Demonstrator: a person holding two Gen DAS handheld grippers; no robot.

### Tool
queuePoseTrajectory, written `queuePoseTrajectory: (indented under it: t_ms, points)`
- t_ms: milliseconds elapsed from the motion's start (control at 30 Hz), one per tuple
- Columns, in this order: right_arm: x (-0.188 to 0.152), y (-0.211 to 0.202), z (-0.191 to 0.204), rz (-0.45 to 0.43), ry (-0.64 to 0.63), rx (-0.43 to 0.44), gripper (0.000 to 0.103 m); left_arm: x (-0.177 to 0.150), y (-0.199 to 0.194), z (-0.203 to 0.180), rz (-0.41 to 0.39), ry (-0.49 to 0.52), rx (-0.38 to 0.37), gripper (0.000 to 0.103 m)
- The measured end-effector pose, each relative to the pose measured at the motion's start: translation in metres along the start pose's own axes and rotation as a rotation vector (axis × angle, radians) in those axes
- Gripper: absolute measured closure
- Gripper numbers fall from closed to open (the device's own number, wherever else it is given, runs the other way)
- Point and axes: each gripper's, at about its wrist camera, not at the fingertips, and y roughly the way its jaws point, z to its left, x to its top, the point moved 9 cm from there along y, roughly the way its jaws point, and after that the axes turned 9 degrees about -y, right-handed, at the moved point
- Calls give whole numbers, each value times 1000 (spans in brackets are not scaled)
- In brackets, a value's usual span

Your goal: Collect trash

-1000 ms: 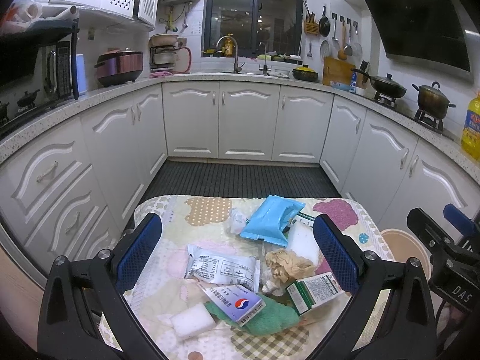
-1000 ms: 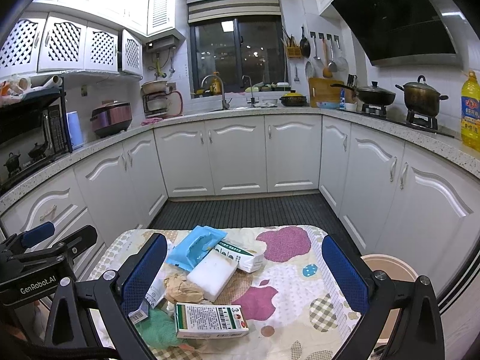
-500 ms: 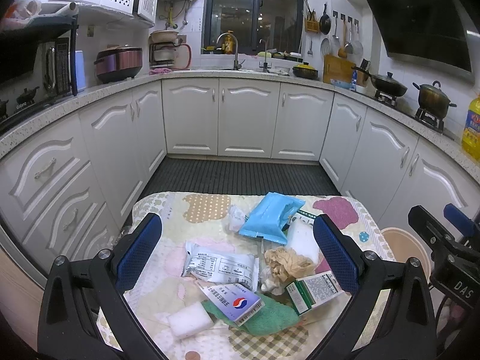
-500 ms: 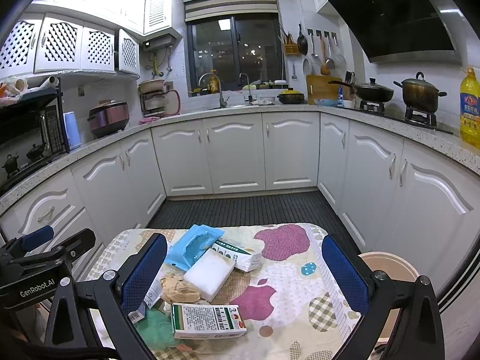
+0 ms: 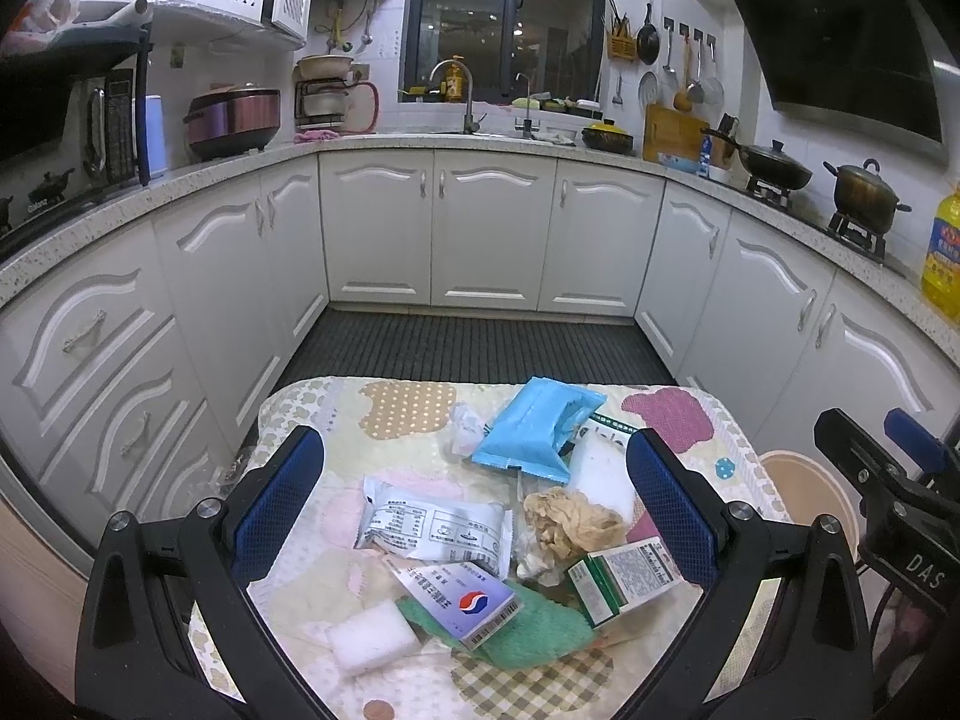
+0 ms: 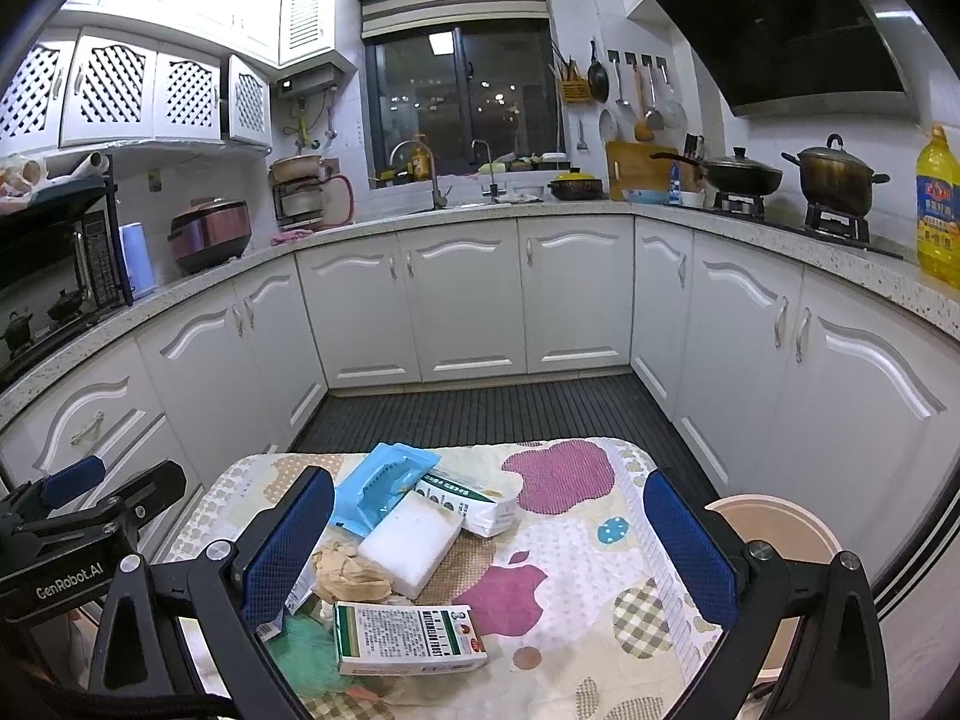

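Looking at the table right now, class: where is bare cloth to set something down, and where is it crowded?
Free: the cloth's right half, between the white sponge block and the edge by the beige bin; also the far left corner behind the silver wrapper. Crowded: the near left, around the crumpled paper, green-white box and blue pack.

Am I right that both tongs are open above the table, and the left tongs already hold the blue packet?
Not quite. Both the left tongs and the right tongs are open, but the left ones hold nothing. The left wrist view shows the blue packet lying on the table among the other trash.
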Motion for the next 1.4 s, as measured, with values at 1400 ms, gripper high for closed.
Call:
queuePoseTrajectory:
  t_ms: [1400]
  points:
    - [-34,29,11,121,13,72,1,-5,21,12,57,-34,-1,2]
